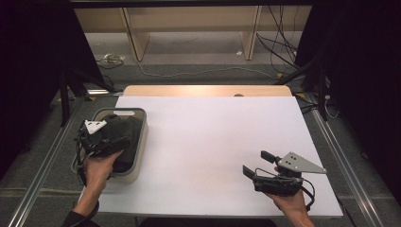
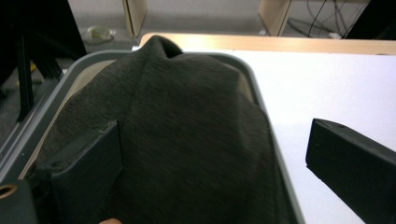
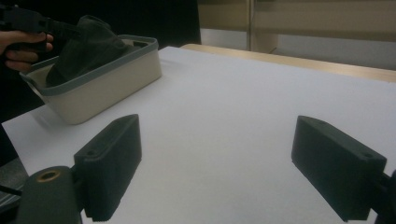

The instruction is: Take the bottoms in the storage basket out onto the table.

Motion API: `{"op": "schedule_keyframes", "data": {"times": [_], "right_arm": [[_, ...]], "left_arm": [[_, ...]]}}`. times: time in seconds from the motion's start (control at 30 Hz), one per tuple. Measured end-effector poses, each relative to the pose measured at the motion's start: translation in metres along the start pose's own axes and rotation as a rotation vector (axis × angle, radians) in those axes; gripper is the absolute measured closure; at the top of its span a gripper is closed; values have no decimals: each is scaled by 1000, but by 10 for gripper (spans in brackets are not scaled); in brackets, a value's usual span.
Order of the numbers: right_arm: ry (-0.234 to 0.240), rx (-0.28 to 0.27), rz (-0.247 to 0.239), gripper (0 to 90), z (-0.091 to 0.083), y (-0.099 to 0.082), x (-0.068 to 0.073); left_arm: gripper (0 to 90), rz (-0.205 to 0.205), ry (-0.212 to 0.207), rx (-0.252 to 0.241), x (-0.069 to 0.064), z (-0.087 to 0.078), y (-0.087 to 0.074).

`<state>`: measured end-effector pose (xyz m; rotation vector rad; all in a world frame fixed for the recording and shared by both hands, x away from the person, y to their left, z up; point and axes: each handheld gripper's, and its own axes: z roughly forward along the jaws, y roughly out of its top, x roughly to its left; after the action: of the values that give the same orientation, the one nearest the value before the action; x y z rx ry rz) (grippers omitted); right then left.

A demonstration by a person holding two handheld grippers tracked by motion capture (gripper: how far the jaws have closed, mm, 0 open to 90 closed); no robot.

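A person is holding a two-jaw gripper in each hand at a white table (image 1: 208,142).

The left gripper (image 2: 215,158) is hovering over a cream bin with a grey rim (image 1: 138,156) at the table's left edge. Its jaws are standing wide apart. In the left gripper view, one jaw is lying against a dark grey cloth (image 2: 187,140) that is heaped inside the bin, while the other jaw is hanging over the bare white table just outside the bin's rim. The jaws are not pinching the cloth. The cloth is filling most of the bin, and one fold is rising into a peak above the far rim. In the high view the left hand (image 1: 98,170) is reaching in from the bottom left, forearm angled up toward the bin, with the gripper body and its grey three-cornered plate sitting above the cloth.

The right gripper (image 3: 217,163) is resting low near the table's front right corner, well apart from the bin. Its jaws are also spread wide, holding nothing, and are pointing leftward across the bare table. In the right gripper view the bin and cloth are sitting far off at the upper left. The right hand (image 1: 294,201) is gripping the tool from beneath, wrist coming in from the bottom edge.
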<state>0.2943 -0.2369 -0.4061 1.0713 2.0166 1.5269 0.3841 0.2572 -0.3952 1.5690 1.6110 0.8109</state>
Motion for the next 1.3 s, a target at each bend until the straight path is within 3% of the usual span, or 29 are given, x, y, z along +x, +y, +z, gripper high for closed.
{"op": "schedule_keyframes", "data": {"times": [0.1, 0.27, 0.37, 0.43, 0.53, 0.67, 0.87, 1.0, 1.07, 1.2, 1.3], "right_arm": [[1, 6, -6, 170, 1, -1, 0], [0, 13, -5, 174, 3, 0, -2], [-1, 23, -5, 174, 4, -1, -3], [2, 25, -5, 174, 5, -2, -2], [3, 33, -17, 174, 6, -2, -1], [5, 35, -18, 174, 6, -2, -1], [5, 39, -19, 174, 6, -2, -2], [4, 38, -17, 174, 5, -2, -2], [3, 43, -20, 174, 6, -2, -1], [5, 42, -18, 176, 6, -2, -1], [1, 51, -25, 176, 6, -2, -1]], "left_arm": [[19, 23, 26, 31, 5, 6, 5], [0, 56, 8, 136, 10, 16, 10], [0, 68, 26, 179, 15, 23, 11], [0, 48, 10, 200, 20, 28, 12], [0, 52, -6, 253, 21, 35, 16], [0, 110, -5, 345, 18, 45, 23], [0, 142, -42, 444, 23, 61, 16], [0, 129, -85, 484, 33, 62, 13], [0, 110, -106, 478, 38, 62, 8], [6, 126, -131, 484, 41, 60, 5], [90, 143, -146, 470, 41, 58, 6]]}}
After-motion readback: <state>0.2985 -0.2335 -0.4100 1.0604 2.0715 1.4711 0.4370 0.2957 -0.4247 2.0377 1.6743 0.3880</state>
